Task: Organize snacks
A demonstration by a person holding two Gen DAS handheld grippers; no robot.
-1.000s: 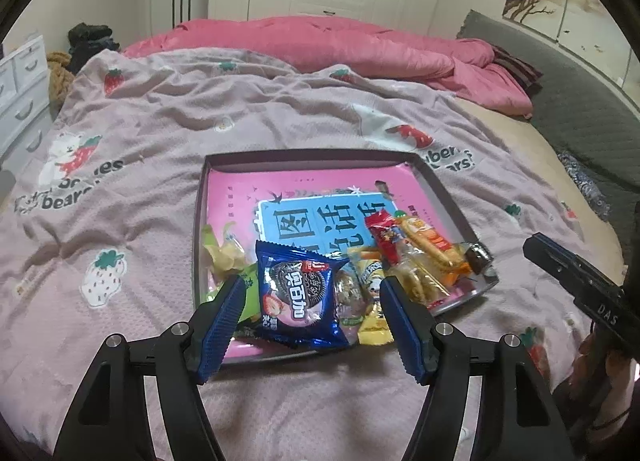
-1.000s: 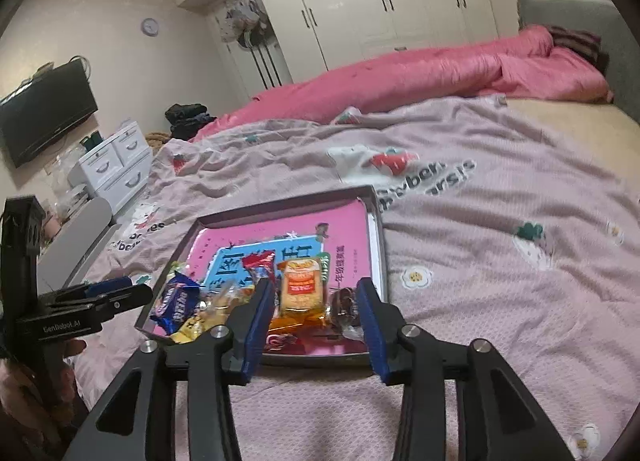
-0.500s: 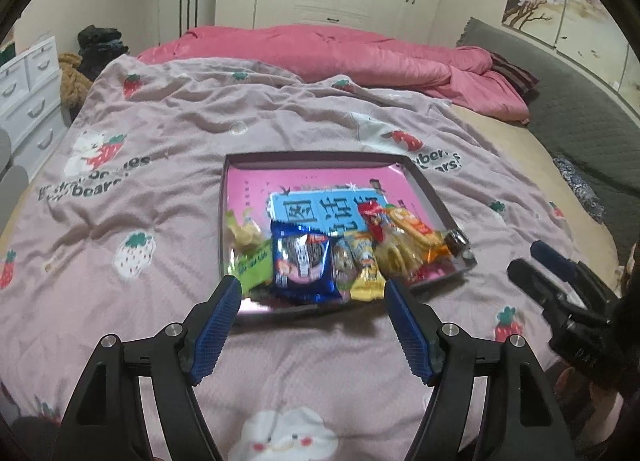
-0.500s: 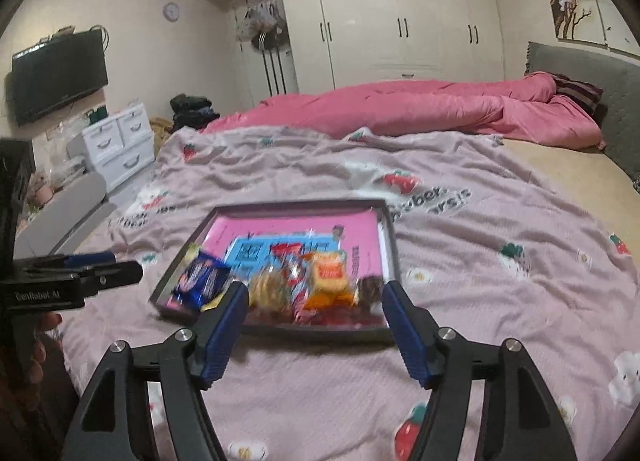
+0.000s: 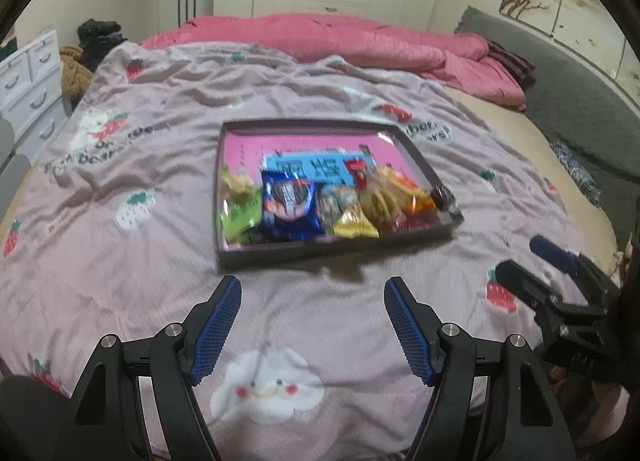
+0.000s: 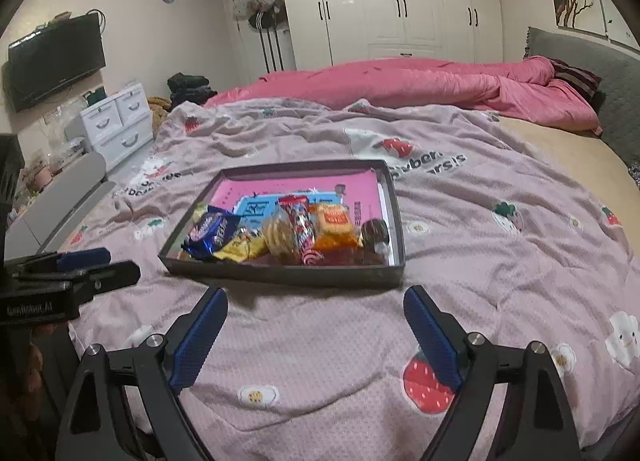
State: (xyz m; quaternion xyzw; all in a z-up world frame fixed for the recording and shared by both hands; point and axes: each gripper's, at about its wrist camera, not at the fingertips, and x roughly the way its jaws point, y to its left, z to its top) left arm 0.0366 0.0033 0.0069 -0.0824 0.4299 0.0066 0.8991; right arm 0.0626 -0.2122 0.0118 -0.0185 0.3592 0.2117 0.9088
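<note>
Blue-padded left gripper (image 5: 312,325) and right gripper (image 6: 316,335) both hanging wide open, empty. Mixed snack packets (image 6: 280,233) sitting along near edge of dark rectangular tray (image 6: 280,275), straight ahead; right looking slightly nearer.

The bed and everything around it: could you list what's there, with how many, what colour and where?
tray: one, dark rim, pink lining, middle of the bed
snacks: a row along the tray's near edge; exact count unclear
cookie packet: one, blue, left part of the row
green packet: one, far left of the row
yellow packet: one, right of the blue one
bedspread: one, mauve with strawberries, under the tray
quilt: one, pink, bunched at the far side
drawers: one white unit, left of the bed
television: one, black, left wall
wardrobe: cream doors, far wall
left gripper: black with blue pads, open, short of the tray
right gripper: same, open, short of the tray
</note>
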